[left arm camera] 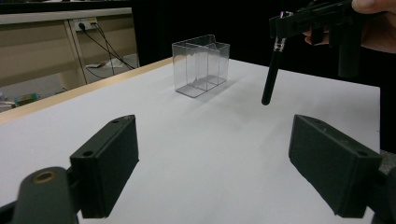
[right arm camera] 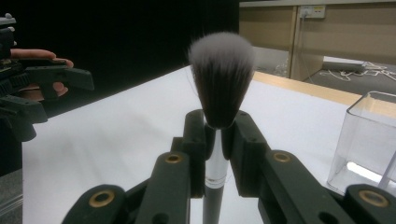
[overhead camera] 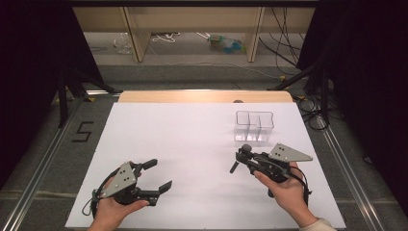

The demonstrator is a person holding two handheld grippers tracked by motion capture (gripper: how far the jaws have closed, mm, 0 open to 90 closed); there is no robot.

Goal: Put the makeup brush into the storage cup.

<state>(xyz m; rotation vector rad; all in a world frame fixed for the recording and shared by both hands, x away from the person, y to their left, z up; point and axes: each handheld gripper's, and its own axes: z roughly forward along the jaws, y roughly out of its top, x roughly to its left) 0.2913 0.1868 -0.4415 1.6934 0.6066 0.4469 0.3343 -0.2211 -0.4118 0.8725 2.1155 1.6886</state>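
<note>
The right gripper (overhead camera: 244, 155) is clamped on a brush (right arm camera: 219, 84) at its metal neck, bristles up, handle hanging above the table (overhead camera: 192, 139), near the clear box (overhead camera: 254, 126); the left gripper (overhead camera: 161, 174) rests apart, fingers (left arm camera: 105, 163) spread and empty; this looks like the carry stage; next, I judge, swing the brush over a compartment, lower the handle in, then release.

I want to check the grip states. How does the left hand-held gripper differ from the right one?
The left hand-held gripper has its jaws wide open and empty; the right hand-held gripper is shut on a makeup brush. The left lies low by the white table; the right is lifted near the clear organizer. Both are black.
</note>
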